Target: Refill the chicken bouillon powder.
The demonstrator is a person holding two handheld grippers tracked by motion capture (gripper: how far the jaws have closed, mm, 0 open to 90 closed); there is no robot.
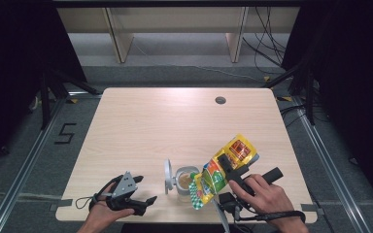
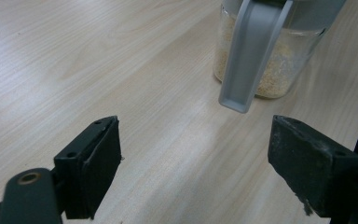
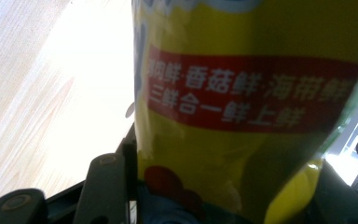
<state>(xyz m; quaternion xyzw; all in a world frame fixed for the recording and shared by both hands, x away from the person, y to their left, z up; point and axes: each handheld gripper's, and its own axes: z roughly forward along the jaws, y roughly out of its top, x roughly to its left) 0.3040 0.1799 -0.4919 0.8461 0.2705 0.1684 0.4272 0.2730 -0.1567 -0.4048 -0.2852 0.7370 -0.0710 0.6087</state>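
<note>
Nearest us, at the desk's (image 1: 141,121) front edge: our left gripper (image 1: 143,203), lying low on the wood, fingers (image 2: 91,163) spread wide with nothing between them, aimed toward the jar

Beside it to the right: our right gripper (image 1: 227,172), fingers pinching a yellow pouch (image 1: 222,167) across its width; in the right gripper view the pouch (image 3: 242,116) shows a red band with white characters. The pouch is held off the desk, tilted, its lower end directly over the jar's mouth

Between the two grippers: a clear glass jar (image 1: 184,180) standing upright on the desk, holding pale granules (image 2: 272,70), its grey hinged lid (image 1: 168,175) swung open to its left side

Farther off: a round grommet hole (image 1: 220,100) near the desk's far edge; behind it, a pale wooden shelf unit (image 1: 175,24) and loose cables (image 1: 267,48) on the floor
</note>
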